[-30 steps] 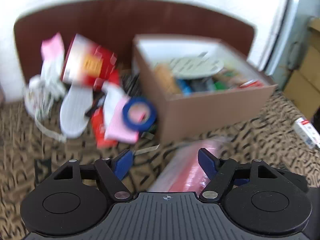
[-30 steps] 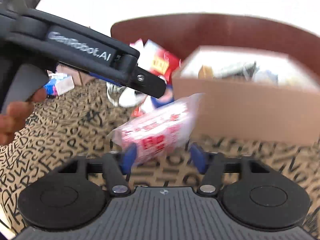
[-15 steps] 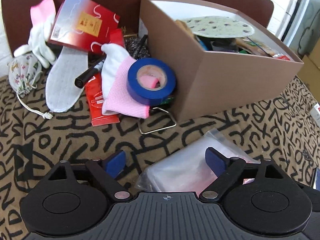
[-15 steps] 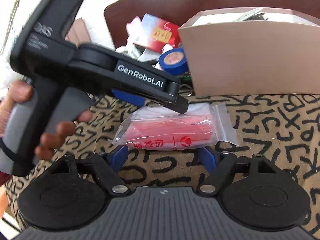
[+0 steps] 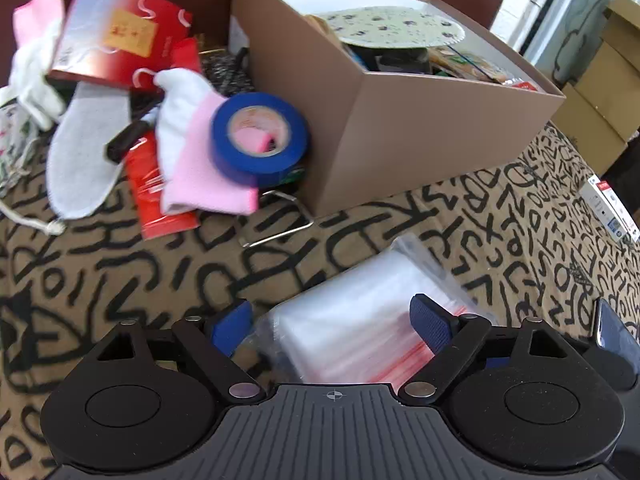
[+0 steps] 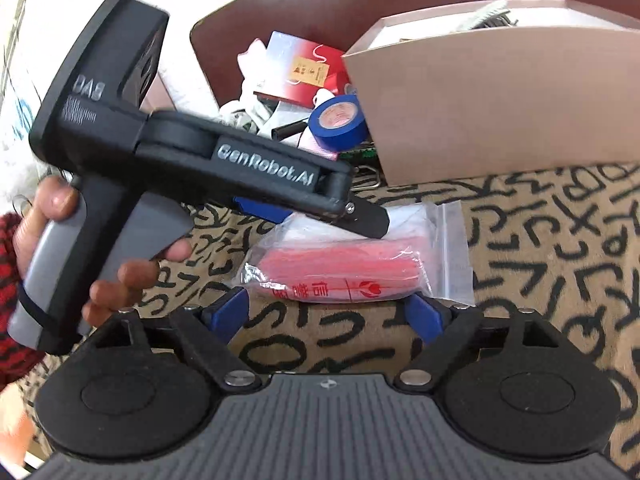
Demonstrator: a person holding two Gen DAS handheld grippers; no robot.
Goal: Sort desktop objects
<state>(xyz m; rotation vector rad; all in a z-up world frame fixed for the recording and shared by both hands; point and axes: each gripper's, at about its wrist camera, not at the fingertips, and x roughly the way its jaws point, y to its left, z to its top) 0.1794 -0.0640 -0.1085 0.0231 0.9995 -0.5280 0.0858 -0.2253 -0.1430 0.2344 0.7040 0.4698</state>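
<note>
Your left claw (image 5: 332, 326) is spread wide over the clear bag (image 5: 360, 312) of red slips, and the bag lies flat on the patterned surface (image 5: 168, 268) right between its blue pads (image 5: 430, 322). The pads are not pressing on it; this claw is released. From the other side you see your left hand (image 6: 96, 248) wrapped around that tool's grey grip, with the tool's tip angled down just above the bag's far edge.

Your right claw (image 6: 326, 314) is opening at this moment. The bag (image 6: 352, 272) sits just ahead of its tips, its near edge at the gap between them, and the pads are clear of the plastic, so nothing is held there either.

Beyond the left claw, ahead and to the right, stands the brown box (image 5: 420, 140), open on top and already loaded with odds and ends. Straight ahead, hard against the box's near corner, the blue tape roll (image 5: 260, 138) rests on a pink and white cloth (image 5: 192, 160). Further left of that lie a grey insole (image 5: 86, 152) and a red packet (image 5: 154, 196), with a red and silver carton (image 5: 120, 32) propped up behind them. A bent wire clip (image 5: 280, 220) lies on the surface between the tape and the bag.
</note>
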